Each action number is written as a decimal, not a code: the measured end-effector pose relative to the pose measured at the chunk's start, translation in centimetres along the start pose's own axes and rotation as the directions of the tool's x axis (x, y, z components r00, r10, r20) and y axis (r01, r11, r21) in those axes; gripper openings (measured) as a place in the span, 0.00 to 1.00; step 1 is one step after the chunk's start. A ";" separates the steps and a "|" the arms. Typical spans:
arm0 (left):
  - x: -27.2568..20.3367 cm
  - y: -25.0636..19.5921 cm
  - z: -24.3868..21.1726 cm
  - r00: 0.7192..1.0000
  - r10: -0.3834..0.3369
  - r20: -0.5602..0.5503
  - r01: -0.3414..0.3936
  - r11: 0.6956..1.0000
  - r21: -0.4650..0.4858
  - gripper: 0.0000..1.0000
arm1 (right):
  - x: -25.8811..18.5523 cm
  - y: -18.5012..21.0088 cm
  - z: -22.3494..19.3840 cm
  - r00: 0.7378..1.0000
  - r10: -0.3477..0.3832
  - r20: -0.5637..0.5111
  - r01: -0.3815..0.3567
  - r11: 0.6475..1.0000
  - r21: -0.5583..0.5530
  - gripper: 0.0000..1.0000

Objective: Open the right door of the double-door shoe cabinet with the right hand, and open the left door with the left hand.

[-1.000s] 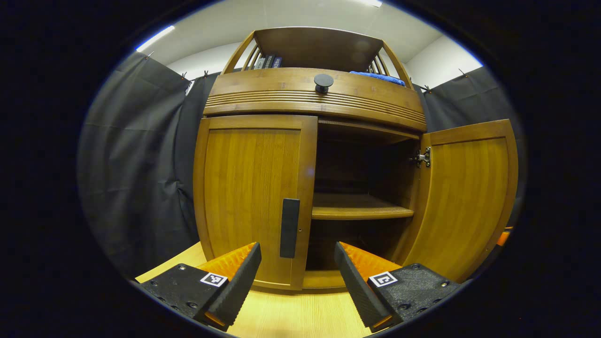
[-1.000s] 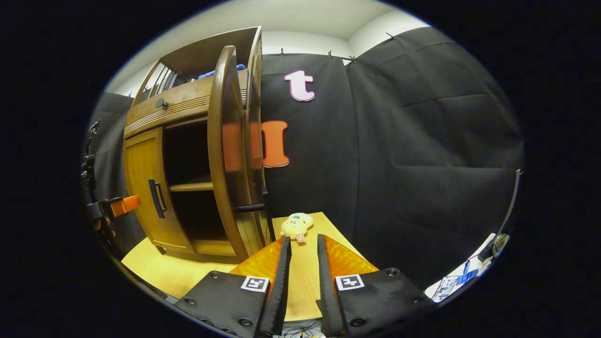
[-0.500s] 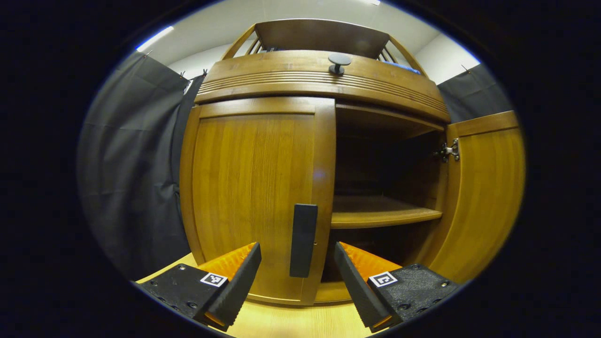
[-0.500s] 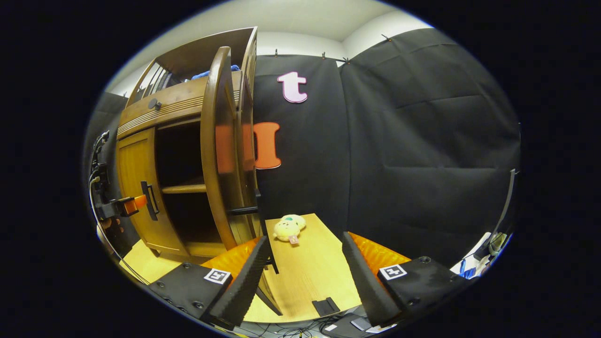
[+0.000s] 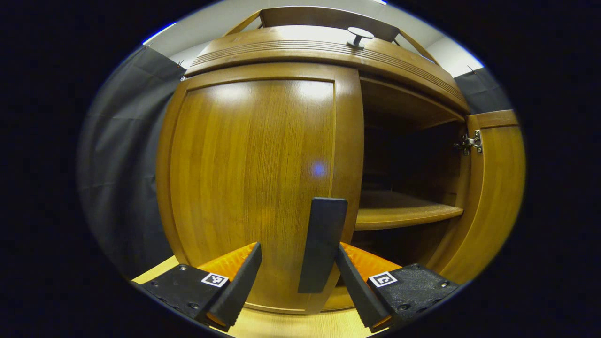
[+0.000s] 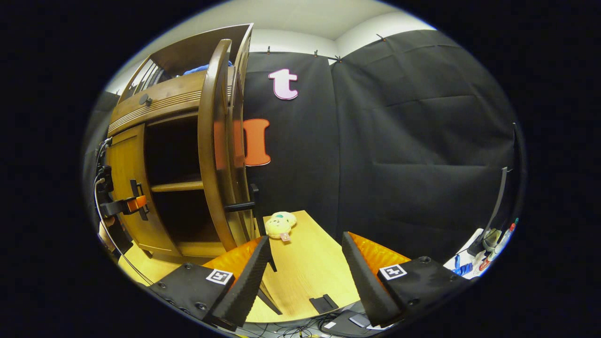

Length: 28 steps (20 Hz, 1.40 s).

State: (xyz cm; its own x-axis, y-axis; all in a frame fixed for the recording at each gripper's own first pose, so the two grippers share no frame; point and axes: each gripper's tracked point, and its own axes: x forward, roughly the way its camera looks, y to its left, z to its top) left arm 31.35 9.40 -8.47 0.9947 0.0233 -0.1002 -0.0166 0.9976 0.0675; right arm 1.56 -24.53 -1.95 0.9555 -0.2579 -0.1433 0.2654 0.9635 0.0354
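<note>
A: Left gripper point(image 5: 296, 270) spread wide, jaws on either side of the left door's handle point(image 5: 322, 244). Handle sits between the fingers, nearer the right-hand one. Whether that finger touches it, cannot tell. Not clamped.

B: Why straddle it?

A: Vertical bar, so a finger on each flank lets the jaws close across it. Judged: the grasp comes next, then the pull.

B: Left door point(image 5: 256, 178)?

A: Closed, flush under the drawer front. Its handle sits at the inner edge, far from the hinges, the easiest place to swing it from.

B: Right gripper point(image 6: 305, 272)?

A: Also spread, holding nothing, hanging over the worktop point(image 6: 305, 277) and clear of the cabinet point(image 6: 159, 164). Right door point(image 6: 213, 145) stands wide open, edge-on to that camera, its handle point(image 6: 240, 204) poking outward. Judged: that half is done, so the hand sits out of the way.

B: Anything else?

A: Small plush toy point(image 6: 280, 225) on the worktop just beside the open door. Left gripper point(image 6: 123, 205) shows there too, at the left door's handle.
</note>
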 end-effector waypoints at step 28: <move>-6.1 -0.6 0.1 0.981 -0.191 0.019 0.191 0.982 -0.006 0.12 | -6.3 7.3 -1.0 1.000 0.003 0.018 -0.003 1.000 -0.003 1.00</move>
State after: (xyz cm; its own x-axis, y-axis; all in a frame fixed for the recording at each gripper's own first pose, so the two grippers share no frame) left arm 25.32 8.68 -7.80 0.9813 -0.1687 -0.0924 0.1730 0.9841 0.0409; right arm -2.68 -15.84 -1.78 0.9586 -0.2559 -0.1250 0.2618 0.9646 0.0328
